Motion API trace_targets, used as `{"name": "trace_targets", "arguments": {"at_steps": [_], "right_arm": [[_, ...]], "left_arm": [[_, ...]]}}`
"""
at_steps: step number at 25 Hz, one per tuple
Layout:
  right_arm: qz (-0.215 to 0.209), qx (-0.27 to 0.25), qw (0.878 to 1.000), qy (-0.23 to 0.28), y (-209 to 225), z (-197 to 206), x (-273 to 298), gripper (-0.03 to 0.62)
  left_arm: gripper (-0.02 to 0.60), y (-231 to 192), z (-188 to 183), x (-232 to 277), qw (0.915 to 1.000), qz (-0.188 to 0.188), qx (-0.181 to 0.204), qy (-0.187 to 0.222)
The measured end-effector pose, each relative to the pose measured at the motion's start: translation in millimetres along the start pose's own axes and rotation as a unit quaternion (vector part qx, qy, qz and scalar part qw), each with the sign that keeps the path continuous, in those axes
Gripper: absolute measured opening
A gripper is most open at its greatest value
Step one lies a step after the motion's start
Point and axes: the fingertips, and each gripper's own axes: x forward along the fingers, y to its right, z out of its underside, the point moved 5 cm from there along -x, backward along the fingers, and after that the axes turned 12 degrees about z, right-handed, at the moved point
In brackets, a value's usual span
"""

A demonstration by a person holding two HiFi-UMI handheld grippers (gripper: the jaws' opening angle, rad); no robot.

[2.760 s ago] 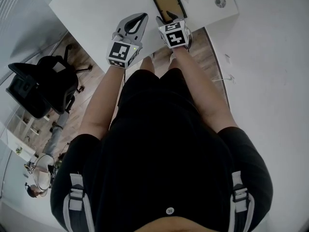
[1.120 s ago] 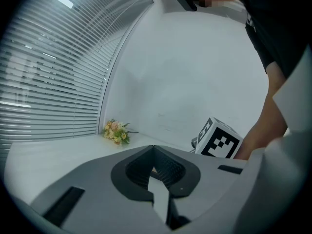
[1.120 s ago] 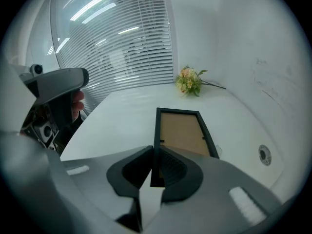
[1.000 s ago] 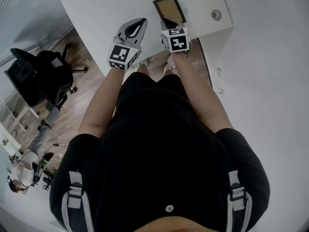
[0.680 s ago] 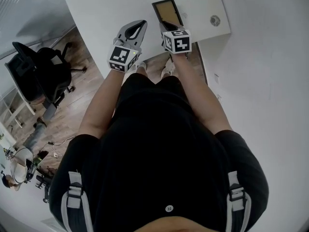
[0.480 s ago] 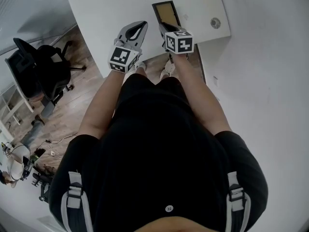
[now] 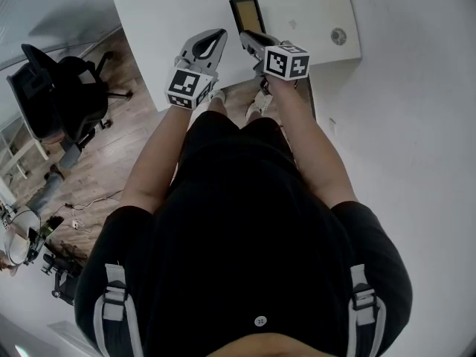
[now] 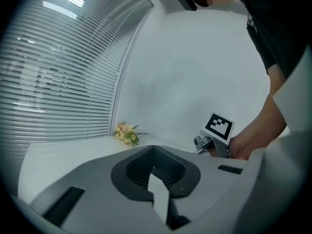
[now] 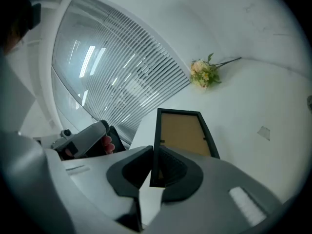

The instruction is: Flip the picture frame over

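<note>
Black picture frame (image 7: 246, 15) — now raised, tilted

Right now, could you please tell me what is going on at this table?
A person stands at a white table with a gripper in each hand. The right gripper is shut on the near edge of the black picture frame, which looks tipped up from the table, brown side showing. The left gripper is shut and empty beside it.
</note>
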Motion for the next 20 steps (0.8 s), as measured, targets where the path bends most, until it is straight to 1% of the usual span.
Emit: {"name": "trace_targets", "arguments": {"at_steps": [3, 6, 11, 15, 20], "right_arm": [[-0.027, 0.024, 0.999, 0.001, -3.6, 0.0, 0.9, 0.051], [-0.044, 0.039, 0.998, 0.001, -3.9, 1.2, 1.6, 0.051], [-0.070, 0.081, 0.994, -0.002, 0.1, 6.0, 2.5, 0.051], [-0.104, 0.116, 0.988, -0.003, -4.8, 5.4, 3.3, 0.051], [-0.146, 0.166, 0.975, -0.002, -5.2, 8.9, 2.1, 0.049]], "left_arm": [[0.006, -2.7, 2.6, -2.3, 1.0000, -0.005, -0.001, -0.001], [0.006, -3.8, 3.0, -3.5, 1.0000, -0.010, -0.002, 0.000], [0.006, -4.8, 4.1, -5.3, 0.9999, -0.012, -0.002, 0.001], [0.006, -4.9, 4.6, -6.6, 0.9999, -0.013, -0.003, 0.002], [0.006, -2.0, 8.4, -5.6, 0.9999, -0.011, -0.005, 0.000]]}}
